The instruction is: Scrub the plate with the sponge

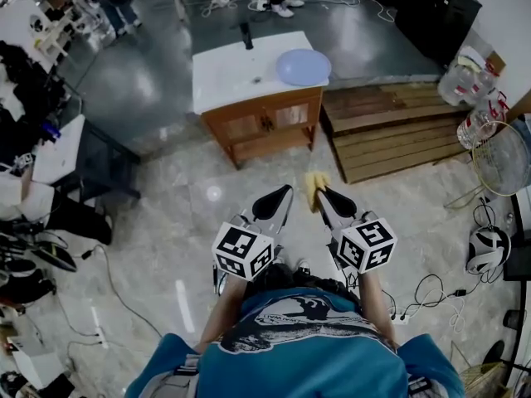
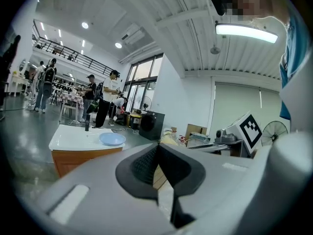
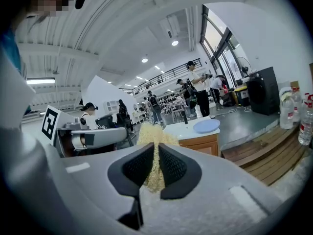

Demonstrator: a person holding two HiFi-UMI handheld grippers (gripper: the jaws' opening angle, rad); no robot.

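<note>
Your right gripper (image 1: pixel 323 196) jaws clamp the sponge (image 1: pixel 314 181), which sticks out lengthwise toward the table (image 1: pixel 232 81) bearing the plate (image 1: pixel 303 66); your left gripper (image 1: pixel 284 192) jaws are pressed together on nothing.

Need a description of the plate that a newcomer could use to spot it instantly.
Look for the white-topped wooden cabinet standing alone ahead of the person. The pale blue round plate lies flat at the right end of its top. Its neighbour, a slim dark object at the far edge, is narrow and upright; the plate is wide, low and light.
</note>
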